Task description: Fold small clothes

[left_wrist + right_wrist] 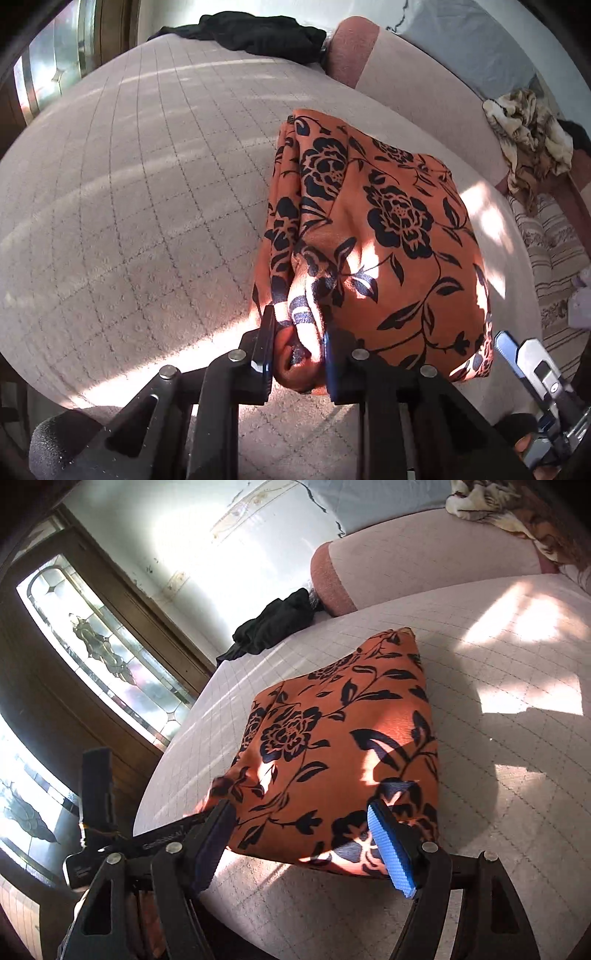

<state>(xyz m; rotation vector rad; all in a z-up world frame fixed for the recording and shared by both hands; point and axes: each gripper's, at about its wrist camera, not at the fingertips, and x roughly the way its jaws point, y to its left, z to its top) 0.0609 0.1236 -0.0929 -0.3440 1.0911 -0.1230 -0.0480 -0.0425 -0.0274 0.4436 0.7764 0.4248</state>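
Observation:
An orange garment with a black flower print (388,229) lies folded into a thick block on the pale quilted bed (129,184). My left gripper (299,347) is shut on its near left corner, with bunched cloth pinched between the pads. In the right wrist view the garment (332,738) stretches away from me. My right gripper (306,843) is open, its jaws standing wide on either side of the near edge without pressing on it. One blue-padded finger (508,350) of the right gripper shows at the lower right of the left wrist view.
A black garment (273,627) lies crumpled at the bed's far edge beside a pink bolster (332,579). A patterned tan blanket (528,125) is heaped at the far right. A wooden door with leaded glass (103,646) stands left of the bed.

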